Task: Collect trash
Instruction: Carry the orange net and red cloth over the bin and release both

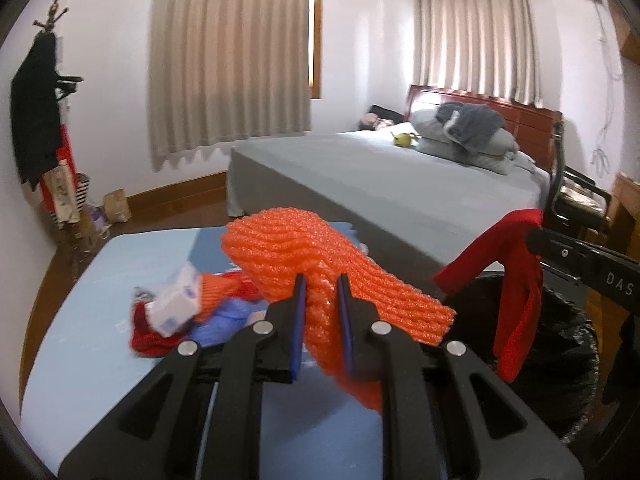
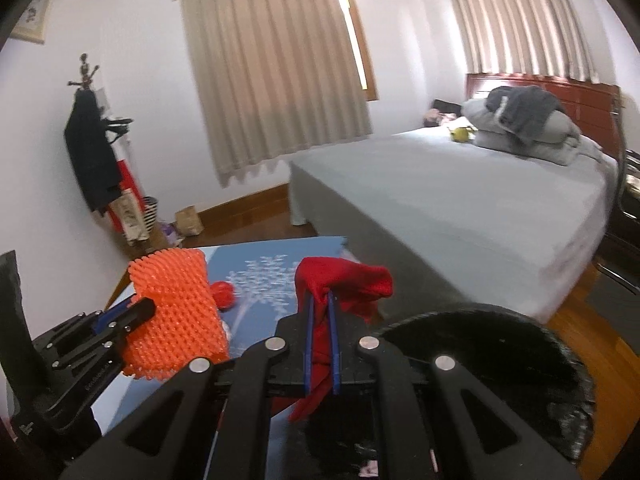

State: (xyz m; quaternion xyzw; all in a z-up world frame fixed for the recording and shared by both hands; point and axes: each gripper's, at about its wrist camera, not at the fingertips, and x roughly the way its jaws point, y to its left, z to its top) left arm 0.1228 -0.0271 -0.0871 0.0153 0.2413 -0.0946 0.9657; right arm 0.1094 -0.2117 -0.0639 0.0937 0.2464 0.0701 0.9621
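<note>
At the far left a coat rack (image 1: 48,92) hung with dark clothing is seen against the white wall, with paper bags (image 1: 116,204) on the wooden floor beside it. A desk (image 1: 80,300) covered in smooth pale-blue sheeting lies below the grippers. On it a small heap of trash is gathered: a white box (image 1: 176,300), tilted and blurred, a crumpled blue piece (image 1: 228,316) and red mesh (image 1: 148,340) touching one another.

The left gripper (image 1: 322,284) is closed tight on an orange foam net (image 1: 320,264), a ribbed, spongy sleeve that is pinched at its middle between the blue-lined jaws, its ends bulging to either side. In the right wrist view its open honeycomb weave is shown.

The right gripper (image 2: 320,300) is clamped shut on a red cloth (image 2: 344,284), a thin, soft, fine-meshed piece that is bunched above the jaws and hangs limp below them. It is held above the rim of a round bin (image 2: 500,340) lined with a glossy black bag, which stands just beside the desk.

Behind, a bed (image 1: 380,176) with a flat grey sheet is seen, with pillows (image 1: 464,140) and a rumpled grey garment stacked at a dark red wooden headboard (image 1: 520,112). Pleated beige curtains (image 1: 228,56) are hung over two windows.
</note>
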